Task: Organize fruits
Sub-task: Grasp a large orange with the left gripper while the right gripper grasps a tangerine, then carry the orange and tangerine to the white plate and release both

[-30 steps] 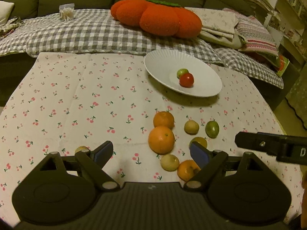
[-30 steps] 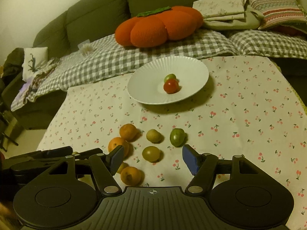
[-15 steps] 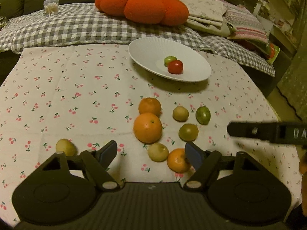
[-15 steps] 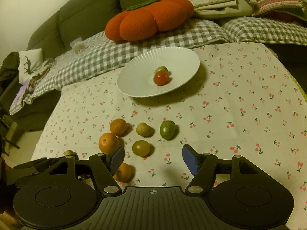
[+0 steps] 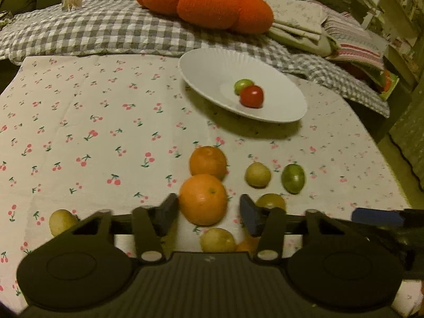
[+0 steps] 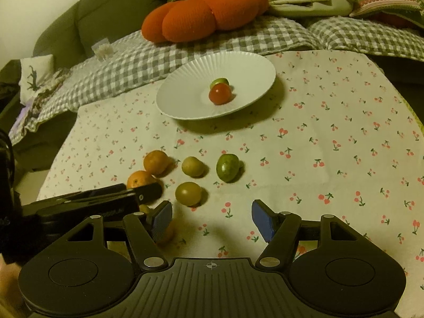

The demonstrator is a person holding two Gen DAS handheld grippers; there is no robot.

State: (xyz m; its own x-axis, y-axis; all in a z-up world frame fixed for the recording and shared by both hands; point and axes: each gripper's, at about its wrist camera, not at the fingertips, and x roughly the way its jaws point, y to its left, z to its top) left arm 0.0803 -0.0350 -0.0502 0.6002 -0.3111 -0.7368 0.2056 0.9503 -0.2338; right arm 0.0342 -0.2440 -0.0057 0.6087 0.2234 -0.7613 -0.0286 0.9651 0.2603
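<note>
Grasp step: my left claw (image 5: 206, 213) closes around the larger orange (image 5: 203, 198).
Worktop (image 5: 79, 122) centre: white plate (image 5: 212, 71) holds two fruits; the orange lies mid-worktop, not yet pinched. Next, clamp, lift, carry there. My right claw (image 6: 212, 216) hangs apart, empty.

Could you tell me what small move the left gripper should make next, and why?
Probably finish closing on the large orange. The left gripper is closing with that orange between its pads, the right pad still short of it. The plate holds only two small fruits.
</note>
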